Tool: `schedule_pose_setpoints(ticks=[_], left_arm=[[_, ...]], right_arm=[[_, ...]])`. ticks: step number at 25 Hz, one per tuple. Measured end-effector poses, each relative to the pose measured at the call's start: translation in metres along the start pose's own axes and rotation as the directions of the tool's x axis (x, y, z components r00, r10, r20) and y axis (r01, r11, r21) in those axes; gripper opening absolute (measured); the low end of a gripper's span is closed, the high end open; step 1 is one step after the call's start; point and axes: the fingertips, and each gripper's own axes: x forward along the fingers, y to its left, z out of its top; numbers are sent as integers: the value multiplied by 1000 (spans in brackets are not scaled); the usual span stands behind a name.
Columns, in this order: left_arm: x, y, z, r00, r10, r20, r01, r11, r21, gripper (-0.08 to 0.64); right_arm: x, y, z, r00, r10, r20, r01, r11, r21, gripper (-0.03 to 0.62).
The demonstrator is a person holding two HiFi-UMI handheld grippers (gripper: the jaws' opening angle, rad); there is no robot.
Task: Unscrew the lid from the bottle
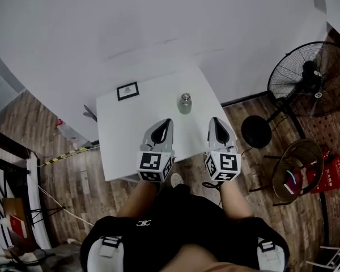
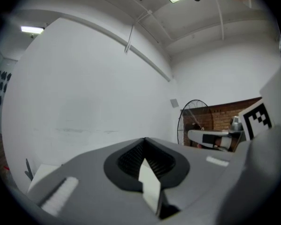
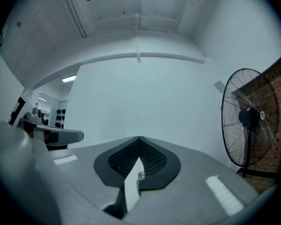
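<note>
Both pairs of jaws closed on nothing; bottle (image 1: 185, 103) not held.
Bottle upright on white table (image 1: 124, 130), lid on; ahead of and between left gripper (image 1: 168, 120) and right gripper (image 1: 213, 119); apart from both.

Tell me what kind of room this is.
Probably a plain indoor workroom or recording space, not a home: a small white table with one metal bottle on it, a big pedestal fan by a brick wall, bare white walls and wood flooring.

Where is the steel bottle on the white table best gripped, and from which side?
The bottle stands upright, clear of other things. Probably come level from the near side: left gripper across its round body, right gripper across the lid on top.
</note>
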Motion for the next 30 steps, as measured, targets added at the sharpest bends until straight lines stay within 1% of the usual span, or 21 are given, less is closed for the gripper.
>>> schedule_pose_setpoints(ticks=[5,9,13,15,19,22,24,26,30], left_arm=[[61,27,2,1000,-8,2,8,1000,2,54],[99,50,-9,1000,-6,-31,5,1000,-23,54],[123,67,-21,998,-5,-66,3,999,-39,54],[133,73,-31,996,-6,-90,3,1000,-30,54],[151,81,-41,994,4,-106,-1,1000,26,54],[161,87,-52,991,11,-132,-10,1000,11,54],[166,90,-55,989,25,-145,-27,1000,-11,54],[171,98,-66,988,51,-145,-53,999,-9,54],[185,108,-82,985,68,-156,-72,997,-23,54]], right_arm=[[60,-15,-5,1000,12,-15,-12,1000,-8,2],[104,-23,-19,999,20,-45,-20,1000,-2,2],[134,-28,-38,996,24,-82,-23,1000,15,2],[145,-29,-47,994,28,-105,-26,999,19,2],[167,-33,-62,989,46,-138,-43,999,27,2],[182,-34,-71,986,79,-146,-74,997,38,2],[193,-34,-75,984,120,-134,-115,992,43,2],[204,-35,-80,978,165,-127,-161,986,41,2],[223,-41,-96,962,221,-160,-217,975,42,0]])
